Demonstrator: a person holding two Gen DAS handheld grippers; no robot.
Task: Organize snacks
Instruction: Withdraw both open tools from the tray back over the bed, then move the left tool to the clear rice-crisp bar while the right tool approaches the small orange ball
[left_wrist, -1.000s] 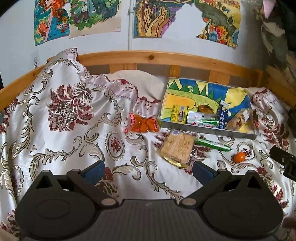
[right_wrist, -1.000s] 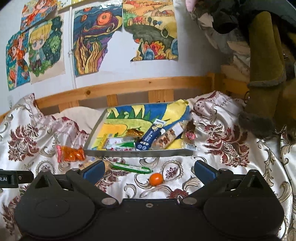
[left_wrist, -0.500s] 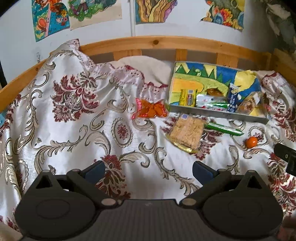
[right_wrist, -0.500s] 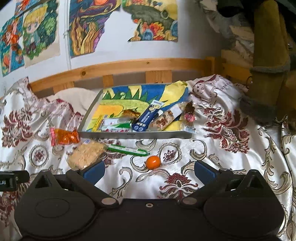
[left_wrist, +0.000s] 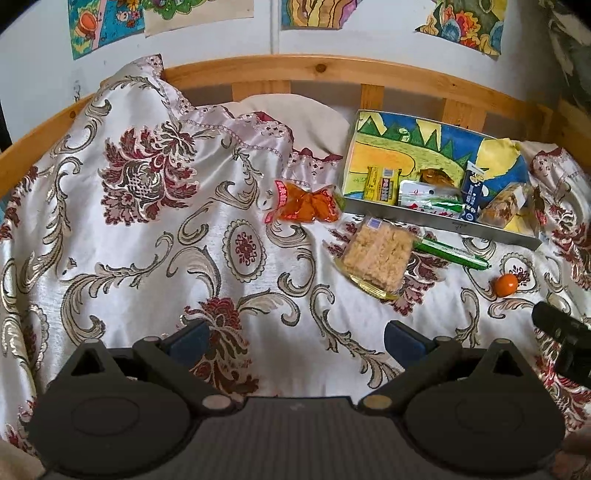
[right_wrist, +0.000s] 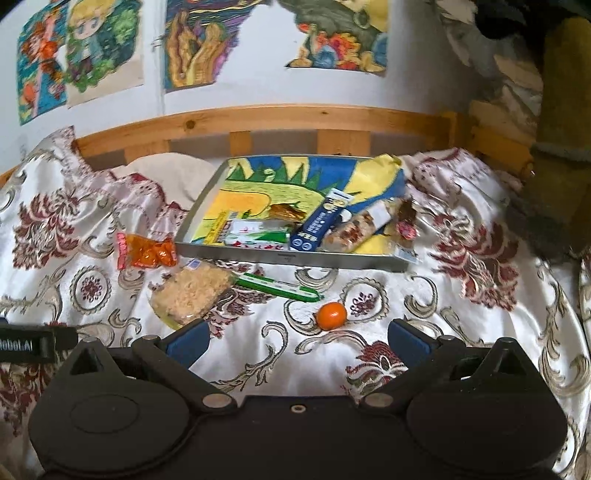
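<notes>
A metal tray (left_wrist: 443, 221) (right_wrist: 288, 256) lined with a colourful drawing holds several snack packs at the far right of the bed. In front of it lie an orange candy bag (left_wrist: 304, 206) (right_wrist: 146, 251), a crumbly cake in clear wrap (left_wrist: 378, 256) (right_wrist: 192, 290), a green stick pack (left_wrist: 452, 253) (right_wrist: 277, 286) and a small orange fruit (left_wrist: 506, 285) (right_wrist: 331, 315). My left gripper (left_wrist: 295, 338) hovers open, short of the cake. Just before the fruit, my right gripper (right_wrist: 297, 338) is open too, holding nothing.
A floral satin cover (left_wrist: 147, 240) drapes the bed, with a wooden rail (left_wrist: 295, 70) and a wall of drawings behind. A pillow (left_wrist: 295, 110) lies left of the tray. Dark clothes hang at the right (right_wrist: 561, 110).
Both grippers have moved forward and lower toward the snacks, which now look larger. The right one has closed in on the orange fruit. Jaws stay open.
</notes>
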